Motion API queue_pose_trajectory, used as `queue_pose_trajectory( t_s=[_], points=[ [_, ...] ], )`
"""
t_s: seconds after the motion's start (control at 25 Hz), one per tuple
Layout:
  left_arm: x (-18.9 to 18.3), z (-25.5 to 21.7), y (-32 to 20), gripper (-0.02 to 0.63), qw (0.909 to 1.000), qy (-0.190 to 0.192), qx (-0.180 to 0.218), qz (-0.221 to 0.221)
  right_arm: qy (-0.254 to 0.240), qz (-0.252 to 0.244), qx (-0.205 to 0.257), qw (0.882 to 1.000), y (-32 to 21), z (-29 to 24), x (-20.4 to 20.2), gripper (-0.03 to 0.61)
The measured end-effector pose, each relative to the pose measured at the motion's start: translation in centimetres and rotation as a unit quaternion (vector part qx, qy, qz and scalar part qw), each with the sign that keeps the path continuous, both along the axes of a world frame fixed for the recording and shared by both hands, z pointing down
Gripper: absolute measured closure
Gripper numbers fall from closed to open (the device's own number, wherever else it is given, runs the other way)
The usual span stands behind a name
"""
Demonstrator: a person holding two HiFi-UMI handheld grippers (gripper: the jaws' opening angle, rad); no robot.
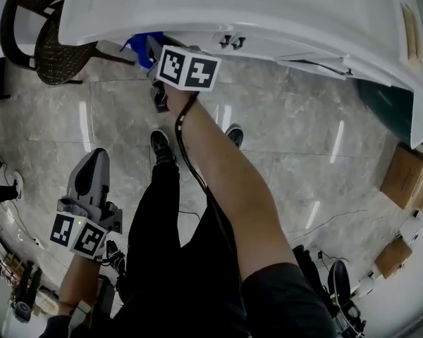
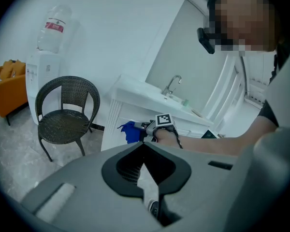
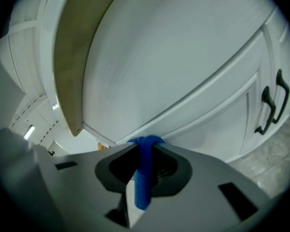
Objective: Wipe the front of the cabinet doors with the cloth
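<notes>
A blue cloth (image 3: 144, 175) is pinched between the jaws of my right gripper (image 3: 142, 146), which is shut on it and presses it against the white cabinet door (image 3: 183, 81). In the head view the cloth (image 1: 142, 46) shows just left of the right gripper (image 1: 155, 60), under the counter edge. From the left gripper view the cloth (image 2: 129, 132) lies against the cabinet front (image 2: 113, 124). My left gripper (image 1: 92, 178) hangs low at the left over the floor, jaws shut with nothing between them (image 2: 144, 145).
Black door handles (image 3: 273, 103) sit on the cabinet to the right of the cloth. A dark wicker chair (image 2: 65, 117) stands left of the cabinet, with a water dispenser (image 2: 43, 71) behind it. Cardboard boxes (image 1: 409, 178) lie at the right on the marble floor.
</notes>
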State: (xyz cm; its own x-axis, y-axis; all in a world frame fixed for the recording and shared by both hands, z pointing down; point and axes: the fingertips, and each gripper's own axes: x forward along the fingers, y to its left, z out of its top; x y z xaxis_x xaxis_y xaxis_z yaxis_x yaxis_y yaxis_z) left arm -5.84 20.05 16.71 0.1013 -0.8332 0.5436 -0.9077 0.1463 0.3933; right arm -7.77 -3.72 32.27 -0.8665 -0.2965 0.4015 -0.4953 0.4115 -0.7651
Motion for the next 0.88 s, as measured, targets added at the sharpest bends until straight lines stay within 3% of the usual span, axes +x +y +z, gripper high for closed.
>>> queue_pose_trajectory(
  t_s=[0.24,0.44,0.68,0.88],
  points=[
    [5.9,1.7,-2.9,0.615,0.9992,0.021,0.003,0.033,0.022,0.017,0.011,1.000,-3.3,1.3,7.3,0.520],
    [8.4,3.1,-4.2,0.615,0.9987,0.035,0.001,0.038,0.033,0.039,0.018,0.999,-5.6,1.5,12.2,0.520],
    [9.6,4.5,-5.3,0.615,0.9986,0.042,0.001,0.032,0.028,0.063,0.018,0.997,-7.1,1.7,16.0,0.520],
    [7.3,5.1,-5.2,0.615,0.9989,0.041,0.007,0.020,0.054,0.149,0.020,0.987,-7.1,2.2,18.7,0.520]
  ],
)
